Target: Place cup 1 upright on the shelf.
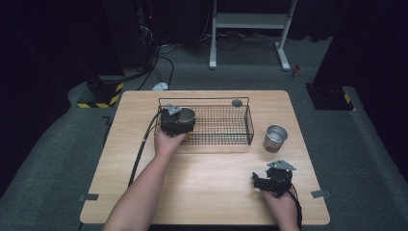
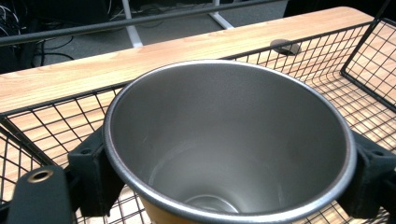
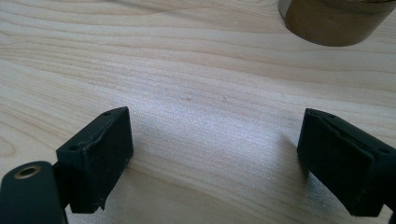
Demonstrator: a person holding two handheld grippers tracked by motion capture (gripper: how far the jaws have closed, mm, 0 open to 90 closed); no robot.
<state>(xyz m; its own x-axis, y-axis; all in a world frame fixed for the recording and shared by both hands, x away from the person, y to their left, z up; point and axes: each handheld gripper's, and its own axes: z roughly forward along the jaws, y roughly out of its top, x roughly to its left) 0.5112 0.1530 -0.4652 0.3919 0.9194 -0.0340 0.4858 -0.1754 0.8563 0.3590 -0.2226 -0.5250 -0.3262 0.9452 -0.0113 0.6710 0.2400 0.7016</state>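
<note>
While the left gripper (image 1: 179,120) sits at the near left corner of the wire basket (image 1: 226,137), its jaws are clamped on a steel cup (image 2: 229,144), one jaw on each side of the cup's wall. That cup is upright, mouth open to the camera, empty, and inside the basket's left end; whether its base touches the mesh cannot be told. A second steel cup (image 1: 275,138) stands upright on the wooden table (image 1: 211,192), just beside the basket's right end. A small dark disc (image 1: 236,102) lies on the table behind the basket's far rail. The right gripper (image 1: 262,182) rests low over the table, well in front of the basket's right corner, jaws spread wide apart with bare wood between them.
</note>
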